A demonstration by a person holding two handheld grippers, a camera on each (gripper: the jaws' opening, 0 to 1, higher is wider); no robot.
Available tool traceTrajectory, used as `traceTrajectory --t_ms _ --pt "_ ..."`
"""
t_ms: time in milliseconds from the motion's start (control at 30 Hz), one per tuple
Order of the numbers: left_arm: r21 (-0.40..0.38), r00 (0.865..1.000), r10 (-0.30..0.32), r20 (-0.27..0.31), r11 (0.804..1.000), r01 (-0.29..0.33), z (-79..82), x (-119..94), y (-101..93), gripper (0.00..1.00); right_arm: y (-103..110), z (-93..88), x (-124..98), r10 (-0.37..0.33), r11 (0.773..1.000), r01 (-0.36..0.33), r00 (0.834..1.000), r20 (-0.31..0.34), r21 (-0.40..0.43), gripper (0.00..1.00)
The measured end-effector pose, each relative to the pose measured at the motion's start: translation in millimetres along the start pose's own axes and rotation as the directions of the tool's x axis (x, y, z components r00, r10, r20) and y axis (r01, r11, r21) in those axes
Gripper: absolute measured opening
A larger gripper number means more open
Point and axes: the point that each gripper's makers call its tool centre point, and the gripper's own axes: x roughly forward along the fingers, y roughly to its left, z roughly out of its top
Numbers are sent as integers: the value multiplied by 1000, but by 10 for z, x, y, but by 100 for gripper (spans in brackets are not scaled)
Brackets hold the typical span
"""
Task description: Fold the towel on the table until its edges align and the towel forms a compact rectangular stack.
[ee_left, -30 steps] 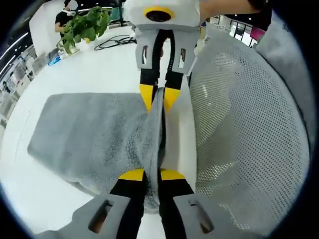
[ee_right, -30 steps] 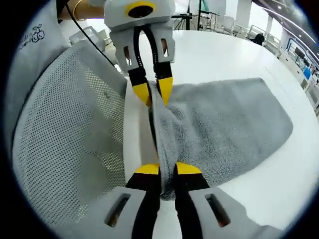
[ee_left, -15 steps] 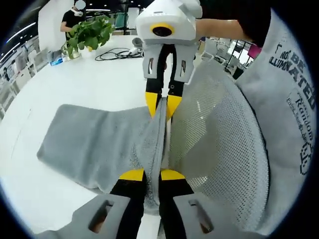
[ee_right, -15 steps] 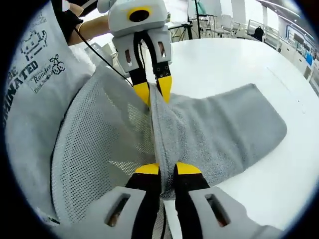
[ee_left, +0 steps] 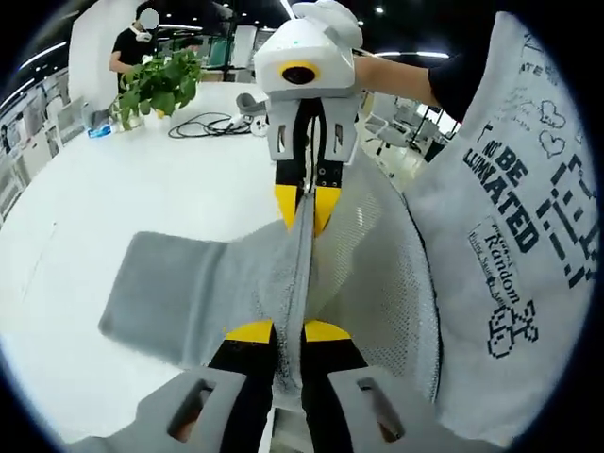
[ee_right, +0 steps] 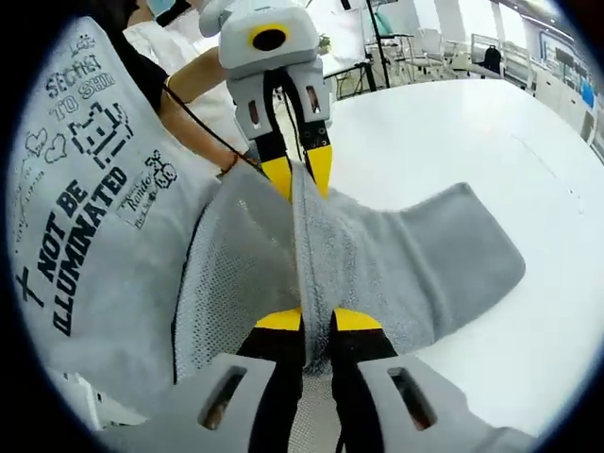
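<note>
Towel, grey, one edge lifted between two tools.
Left gripper view: left tool (ee_left: pixel 288 332) pinches towel (ee_left: pixel 189 293) edge; right tool (ee_left: pixel 303 202) at 12 pinches the same edge; remainder trails to 9 on bench (ee_left: pixel 123 189).
Right gripper view: right tool (ee_right: pixel 316 321) pinches towel (ee_right: pixel 415 264); cloth extends toward 3.

The towel (ee_left: pixel 189 293) is plain grey on a white worktop (ee_left: pixel 113 198), the gripper (ee_left: pixel 287 330) has yellow tips on black, and the plant (ee_left: pixel 156 80) is green.

Scene evenly lit by bright overhead lights; table (ee_left: pixel 142 179) washed out by glare; edges bent by fisheye, slightly softened.
</note>
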Motion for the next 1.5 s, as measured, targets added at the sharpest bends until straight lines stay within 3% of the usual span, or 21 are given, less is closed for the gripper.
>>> traceTrajectory --t_ms 200,433,767,933,1100,1367,1500 --pt "6 999 -21 39 1000 21 127 -165 -51 9 149 145 -135 54 998 -55 998 12 27 7" --pt "-48 996 -5 90 999 9 200 -259 65 9 83 273 -244 53 997 -55 998 41 45 8" --pt "-131 986 86 144 989 -67 259 -269 597 9 -376 428 -316 -33 986 12 991 128 165 8" --pt "-181 984 104 147 980 -77 239 -189 857 9 -642 442 -307 -40 975 9 990 135 222 8" --pt "-218 987 103 121 973 -75 140 -36 1085 9 -966 385 -206 -35 965 5 994 108 264 8" --pt "-307 985 140 100 946 -103 -63 141 1416 9 -1342 330 -23 -24 940 -12 995 100 341 8" --pt "-374 982 169 87 919 -125 -218 288 1589 10 -1487 295 76 -22 921 -26 993 118 388 9"
